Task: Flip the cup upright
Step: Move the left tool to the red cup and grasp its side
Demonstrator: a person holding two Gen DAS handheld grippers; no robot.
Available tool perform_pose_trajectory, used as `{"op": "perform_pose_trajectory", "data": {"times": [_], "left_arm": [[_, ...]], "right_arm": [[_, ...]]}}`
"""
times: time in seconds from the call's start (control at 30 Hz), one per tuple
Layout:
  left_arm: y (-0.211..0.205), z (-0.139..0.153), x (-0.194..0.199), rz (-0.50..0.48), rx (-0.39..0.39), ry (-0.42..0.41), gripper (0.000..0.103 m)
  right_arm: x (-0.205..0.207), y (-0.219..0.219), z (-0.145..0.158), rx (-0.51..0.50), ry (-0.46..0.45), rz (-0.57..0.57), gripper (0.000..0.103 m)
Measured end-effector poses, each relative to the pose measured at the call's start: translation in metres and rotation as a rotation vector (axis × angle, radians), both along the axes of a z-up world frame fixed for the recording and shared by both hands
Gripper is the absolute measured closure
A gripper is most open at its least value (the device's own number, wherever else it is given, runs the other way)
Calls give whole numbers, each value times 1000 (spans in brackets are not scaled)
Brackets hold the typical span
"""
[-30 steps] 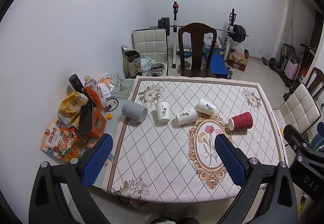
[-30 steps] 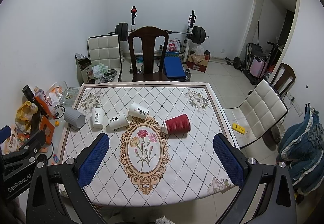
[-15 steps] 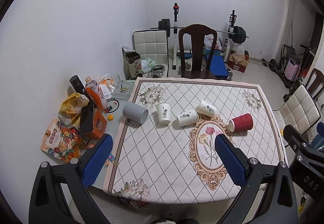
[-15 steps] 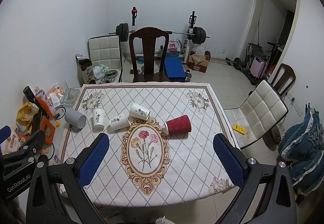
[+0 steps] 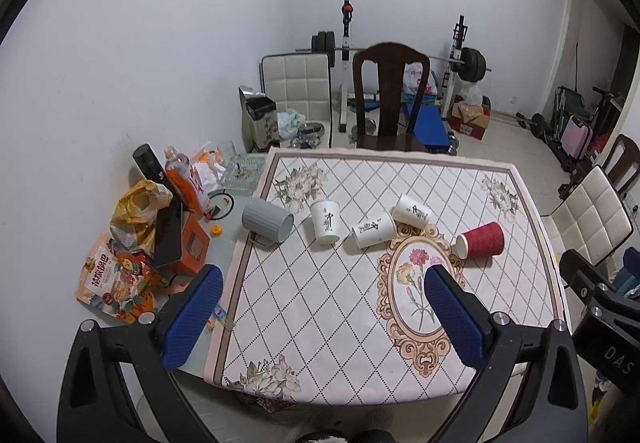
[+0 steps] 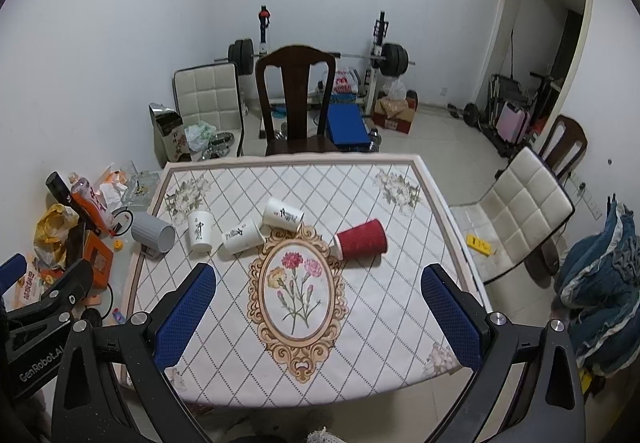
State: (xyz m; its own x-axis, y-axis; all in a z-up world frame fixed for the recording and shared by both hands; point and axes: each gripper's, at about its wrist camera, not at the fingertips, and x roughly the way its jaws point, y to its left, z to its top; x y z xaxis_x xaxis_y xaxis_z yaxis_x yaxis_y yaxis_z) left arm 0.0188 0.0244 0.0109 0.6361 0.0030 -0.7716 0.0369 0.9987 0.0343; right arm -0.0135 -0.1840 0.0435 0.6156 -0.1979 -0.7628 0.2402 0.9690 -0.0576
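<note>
Both tools hang high above the near edge of the desk, w/ nothing in them. Left tool [image 5: 320, 307] has its blue-padded fingers spread wide; right tool [image 6: 320, 307] likewise wide apart. Prob held back this way to survey the row of cups before choosing one.

Desk [image 6: 384, 327] is covered by a cream diamond-pattern cloth w/ an ornate oval flower medallion [image 6: 298, 293] in the middle. Beyond the medallion, the cups lie in a loose line: red ribbed paper cup [image 6: 362, 239] on its side at the right, mouth facing left; two white printed paper cups on their sides, one [image 6: 283, 214] at the medallion's top edge, one [image 6: 241, 237] just beside it; a third white printed paper cup [image 6: 200, 231] stands, seemingly mouth-down; grey ribbed mug [image 6: 154, 235] lies on its side at the left edge. Red one is nearest the right tool, so likely that side's job.

Left of the cloth: snack bags, orange bottle, clutter. Behind: dark wooden chair [image 6: 295, 99], white padded chairs, barbell rack, tiled floor, doorway at right.
</note>
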Motion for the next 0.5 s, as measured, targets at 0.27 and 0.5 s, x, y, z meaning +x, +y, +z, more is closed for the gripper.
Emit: {"op": "perform_pose_trajectory", "data": {"times": [0.27, 0.5], "left_arm": [[1, -68, 29, -40, 17, 119, 0], [-26, -132, 55, -80, 74, 248, 0]], "right_arm": [[27, -13, -70, 19, 164, -94, 0], [42, -61, -162, 22, 333, -216, 0]]}}
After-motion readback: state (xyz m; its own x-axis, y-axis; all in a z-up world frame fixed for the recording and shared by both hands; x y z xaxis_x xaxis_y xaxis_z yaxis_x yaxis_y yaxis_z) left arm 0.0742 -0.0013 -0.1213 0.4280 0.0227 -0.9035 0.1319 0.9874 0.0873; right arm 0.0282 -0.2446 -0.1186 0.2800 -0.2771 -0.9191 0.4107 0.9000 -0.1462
